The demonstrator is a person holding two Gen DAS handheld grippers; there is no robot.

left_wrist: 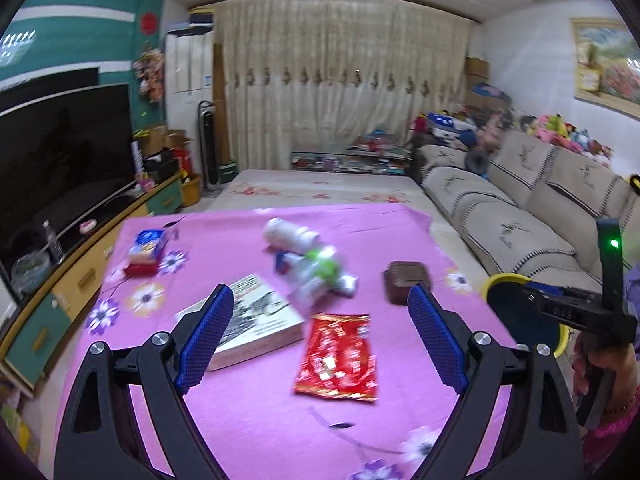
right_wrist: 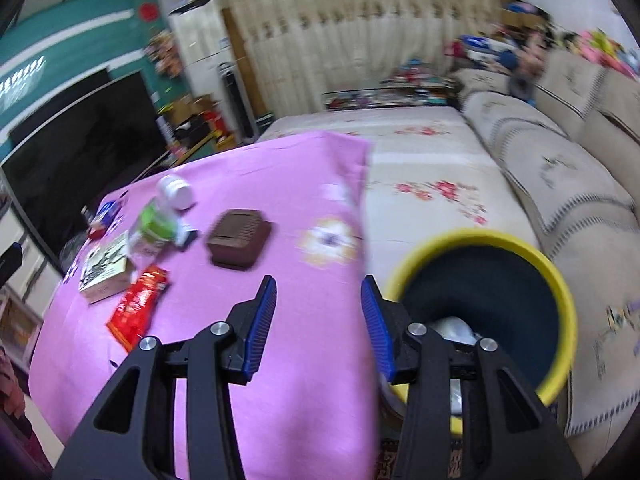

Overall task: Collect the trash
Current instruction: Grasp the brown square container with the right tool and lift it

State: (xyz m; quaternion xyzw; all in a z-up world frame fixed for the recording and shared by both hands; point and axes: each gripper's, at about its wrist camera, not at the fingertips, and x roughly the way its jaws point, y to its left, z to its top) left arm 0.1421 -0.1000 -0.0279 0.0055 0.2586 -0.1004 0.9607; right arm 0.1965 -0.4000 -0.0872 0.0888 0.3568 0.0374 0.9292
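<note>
The red wrapper [left_wrist: 336, 356] is seen flat on the pink bench [left_wrist: 248, 420], just ahead between the wide-open, empty left fingers [left_wrist: 208, 336], long axis pointing away. The right fingers [right_wrist: 262, 324], half-open and empty, are placed nearer the bin [right_wrist: 560, 280].

- The right tool [right_wrist: 318, 316] hung over the pink-clothed tabletop [right_wrist: 280, 184], its blue pads apart with nothing between them.
- A yellow-rimmed bin [right_wrist: 560, 280] stood just right of it, something white inside.
- A red wrapper [right_wrist: 138, 306], a book [right_wrist: 104, 268], bottles and a brown box [right_wrist: 239, 238] lay farther left.
</note>
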